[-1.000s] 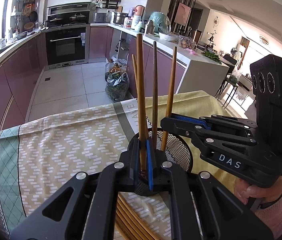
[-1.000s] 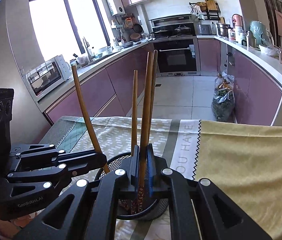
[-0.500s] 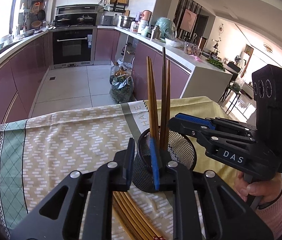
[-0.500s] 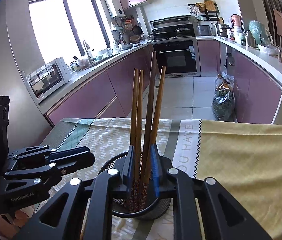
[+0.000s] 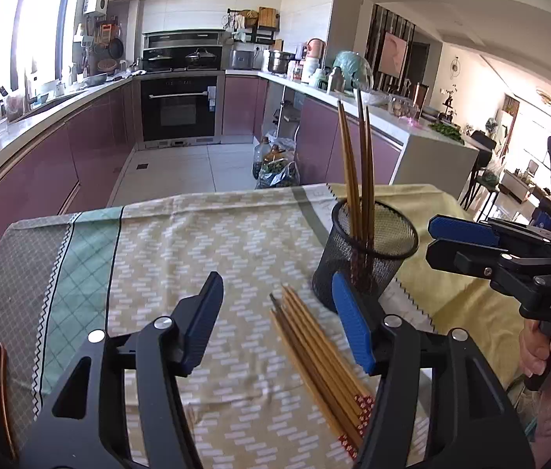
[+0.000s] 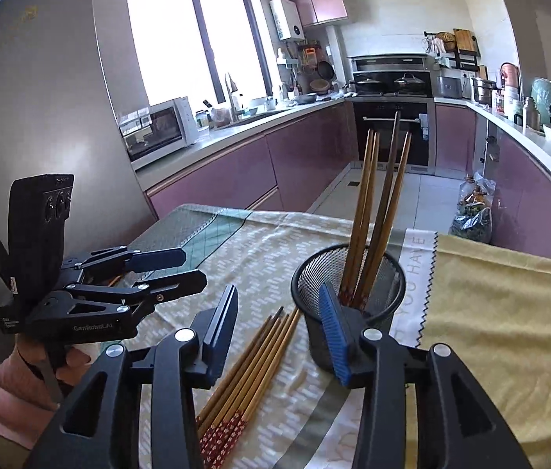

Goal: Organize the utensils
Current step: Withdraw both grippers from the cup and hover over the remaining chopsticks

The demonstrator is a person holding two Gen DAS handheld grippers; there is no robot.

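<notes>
A black mesh cup [image 5: 369, 250] stands on the tablecloth with several wooden chopsticks [image 5: 357, 179] upright in it; it also shows in the right wrist view [image 6: 349, 297]. A bundle of loose chopsticks [image 5: 314, 355] lies flat on the cloth just left of the cup, seen too in the right wrist view [image 6: 252, 367]. My left gripper [image 5: 279, 320] is open and empty above the bundle. My right gripper [image 6: 275, 332] is open and empty, also over the bundle, its right finger beside the cup. Each gripper shows in the other's view, the right [image 5: 467, 242] and the left [image 6: 174, 269].
The patterned tablecloth [image 5: 197, 242] covers the table, with a yellow cloth section [image 6: 502, 312] right of the cup. Beyond the table's far edge lie the kitchen floor, purple cabinets and an oven [image 5: 179, 107]. A bag of greens [image 6: 471, 215] sits on the floor.
Both grippers held a chopstick in the cup one second ago. Both opened, let the chopsticks drop into the cup, and drew back and left, opening wide over the bundle.
</notes>
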